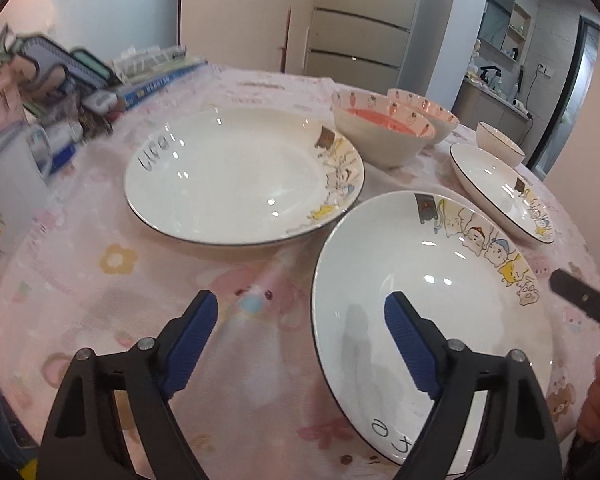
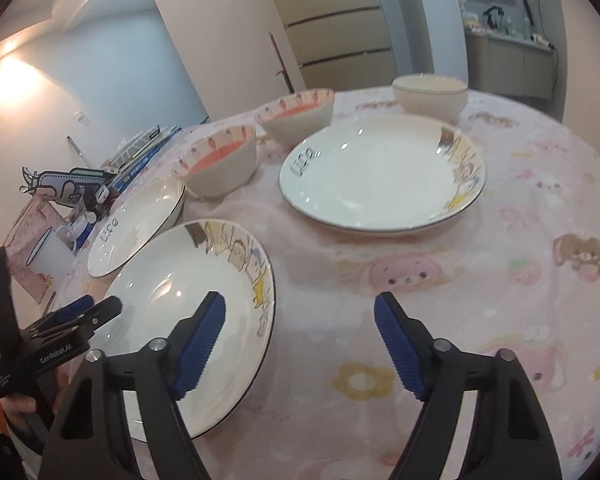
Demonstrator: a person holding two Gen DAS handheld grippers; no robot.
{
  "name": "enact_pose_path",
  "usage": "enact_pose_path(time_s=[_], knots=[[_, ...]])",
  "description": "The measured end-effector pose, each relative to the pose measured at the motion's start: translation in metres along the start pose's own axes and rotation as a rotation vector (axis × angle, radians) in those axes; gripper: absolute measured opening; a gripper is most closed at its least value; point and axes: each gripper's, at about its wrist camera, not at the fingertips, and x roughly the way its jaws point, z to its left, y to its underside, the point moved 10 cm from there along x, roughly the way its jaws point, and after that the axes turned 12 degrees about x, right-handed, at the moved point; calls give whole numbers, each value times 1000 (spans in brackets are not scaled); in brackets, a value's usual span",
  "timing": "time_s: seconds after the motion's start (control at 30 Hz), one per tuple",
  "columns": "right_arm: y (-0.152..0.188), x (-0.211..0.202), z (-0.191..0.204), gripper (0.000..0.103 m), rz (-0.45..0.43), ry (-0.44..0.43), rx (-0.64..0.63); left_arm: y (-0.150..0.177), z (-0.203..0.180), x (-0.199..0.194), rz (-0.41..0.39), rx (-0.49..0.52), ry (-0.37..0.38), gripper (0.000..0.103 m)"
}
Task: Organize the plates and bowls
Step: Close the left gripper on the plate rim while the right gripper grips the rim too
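Pink cartoon-print tablecloth point(image 2: 420, 264) covers the table. Nearest plate point(image 1: 432, 280) lies between the two "Life"-lettered plates point(image 1: 236, 172) point(image 2: 380, 176), with two strawberry-rimmed bowls point(image 1: 384, 128) behind it. Left gripper point(image 1: 300, 320) and right gripper point(image 2: 300, 320) each straddle its rim, jaws apart, gripping nothing. "GenRobot.AI" marks the left gripper's body.

Both tongs point obliquely downward, jaws apart and empty: left tongs point(image 1: 302, 312), right tongs point(image 2: 300, 312). A hand point(image 2: 18, 404) grips the left handle.
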Motion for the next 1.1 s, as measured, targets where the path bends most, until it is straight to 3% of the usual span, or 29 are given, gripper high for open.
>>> enact_pose_path(time_s=[0.17,0.53,0.6,0.67,0.7,0.83,0.93,1.0,1.1], knots=[[11,17,0,75,94,-49,63,2,3,8,21,-55,67,82],[19,29,6,52,166,-102,123,-6,-3,9,-11,-46,129,65],[18,30,7,51,165,-111,127,-6,-4,11,-10,-40,136,50],[20,31,8,43,180,-128,136,-6,-5,14,-5,-48,158,35],[21,32,8,40,189,-135,144,-6,-4,14,-9,-50,157,33],[24,36,17,38,242,-201,176,-9,-5,12,-23,-56,197,32],[26,37,21,38,257,-229,182,-10,-8,9,-21,-73,288,31],[27,38,22,37,266,-231,183,-8,0,10,3,-91,281,30],[27,37,21,35,261,-223,181,-11,14,1,-30,-120,280,30]])
